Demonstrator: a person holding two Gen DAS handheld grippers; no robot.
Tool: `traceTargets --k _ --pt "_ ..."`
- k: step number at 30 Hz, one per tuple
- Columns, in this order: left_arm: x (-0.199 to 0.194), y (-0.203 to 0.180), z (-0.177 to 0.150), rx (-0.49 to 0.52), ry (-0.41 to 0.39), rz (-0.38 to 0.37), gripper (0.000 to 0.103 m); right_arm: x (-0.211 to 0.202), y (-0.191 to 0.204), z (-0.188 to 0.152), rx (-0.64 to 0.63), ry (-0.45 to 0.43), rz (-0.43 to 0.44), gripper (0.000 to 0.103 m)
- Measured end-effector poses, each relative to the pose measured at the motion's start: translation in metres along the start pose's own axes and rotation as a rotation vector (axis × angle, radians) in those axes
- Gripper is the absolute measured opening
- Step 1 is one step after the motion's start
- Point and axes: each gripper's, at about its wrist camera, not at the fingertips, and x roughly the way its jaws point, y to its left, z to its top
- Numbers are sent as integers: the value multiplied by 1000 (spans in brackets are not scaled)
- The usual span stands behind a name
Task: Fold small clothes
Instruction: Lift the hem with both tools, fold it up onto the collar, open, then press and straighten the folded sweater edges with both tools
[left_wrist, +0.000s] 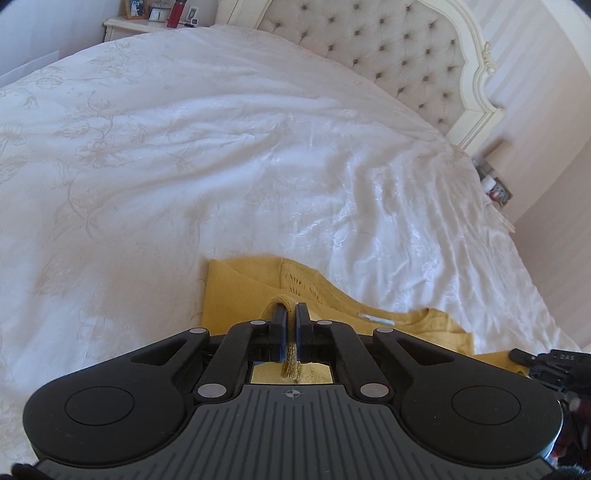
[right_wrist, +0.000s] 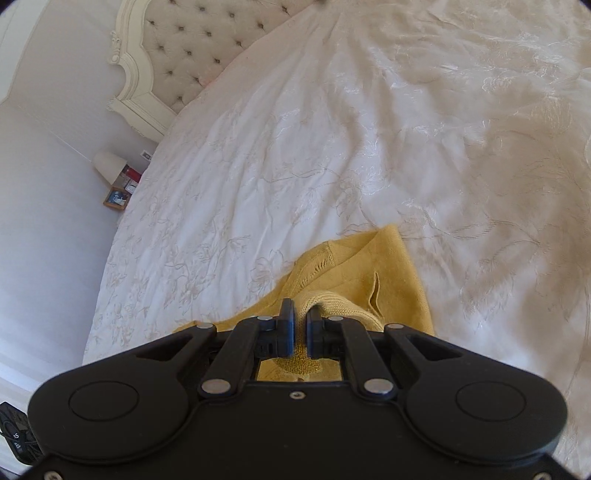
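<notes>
My left gripper (left_wrist: 291, 314) had its jaws clamped on a ribbed yellow edge of the yellow knit top (left_wrist: 236, 291), which lay ahead of and below them on the bed (left_wrist: 221, 147). My right gripper (right_wrist: 300, 321) pinched another ribbed edge likewise. The garment's length ran between both jaws, neither hand nearer, I judged.

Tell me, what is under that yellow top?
The yellow top lies on a white bedspread with a faint flower pattern, which shows all around it. What is below the bedspread is covered, and the near part of the top is hidden by the grippers.
</notes>
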Motion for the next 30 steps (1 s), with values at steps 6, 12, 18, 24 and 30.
traceTargets --k 6,12,18,24,30 --pt "39 17 13 -1 40 61 4 43 -12 12 48 54 -84 16" --pt "62 36 25 -34 35 140 7 62 -26 17 81 61 -149 27" --pt "34 18 24 11 -31 192 24 46 -23 17 2 -31 -147 67" --pt "12 -42 -32 159 2 173 33 28 8 -6 -321 -7 -139 67" --pt "35 -79 -86 222 115 146 33 36 31 -52 -537 104 -120 67"
